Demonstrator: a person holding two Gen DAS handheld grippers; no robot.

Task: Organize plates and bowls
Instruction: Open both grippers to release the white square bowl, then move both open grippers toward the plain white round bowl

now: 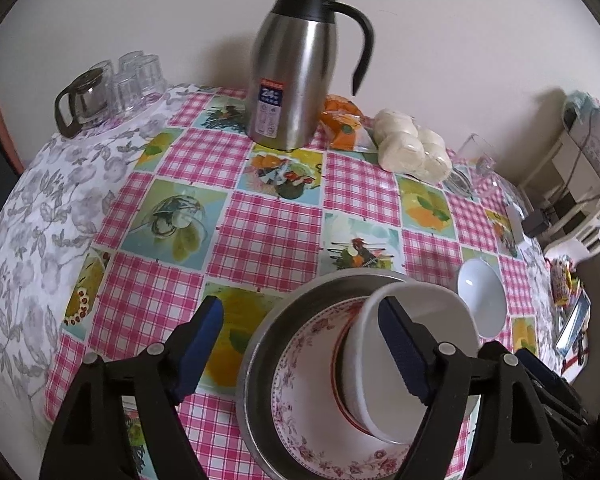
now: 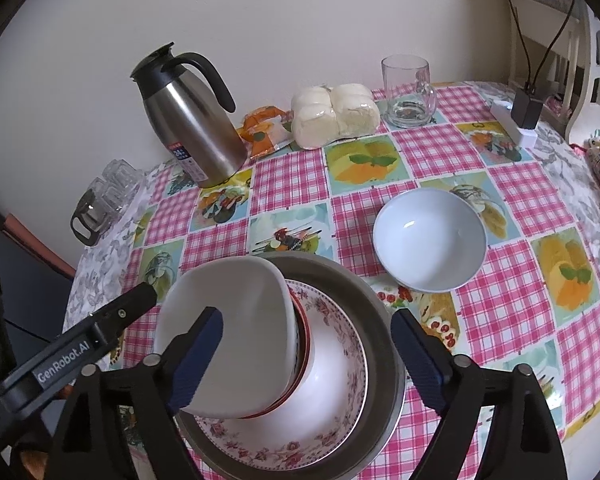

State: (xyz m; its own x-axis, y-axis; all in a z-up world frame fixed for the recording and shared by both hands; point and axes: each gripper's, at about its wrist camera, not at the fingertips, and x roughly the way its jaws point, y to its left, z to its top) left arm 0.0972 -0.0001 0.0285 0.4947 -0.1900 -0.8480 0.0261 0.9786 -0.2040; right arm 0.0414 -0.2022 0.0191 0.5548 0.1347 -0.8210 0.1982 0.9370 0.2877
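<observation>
The loose pale blue round bowl [image 2: 430, 238] is observed on the checked tablecloth [image 2: 296, 178], right of the metal-basin stack [image 2: 384, 320]. Right gripper [image 2: 306, 356], fingers spread empty, is judged nearer; left gripper [image 1: 300, 350] likewise spread.

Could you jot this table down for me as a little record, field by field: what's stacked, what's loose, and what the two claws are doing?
stack: white bowl tilted in a floral plate, inside a metal pan
loose dish: pale bowl, apart from the stack
left claw: open, one finger inside the white bowl
right claw: open, straddling the stack
behind: steel jug, buns, glass mug
</observation>
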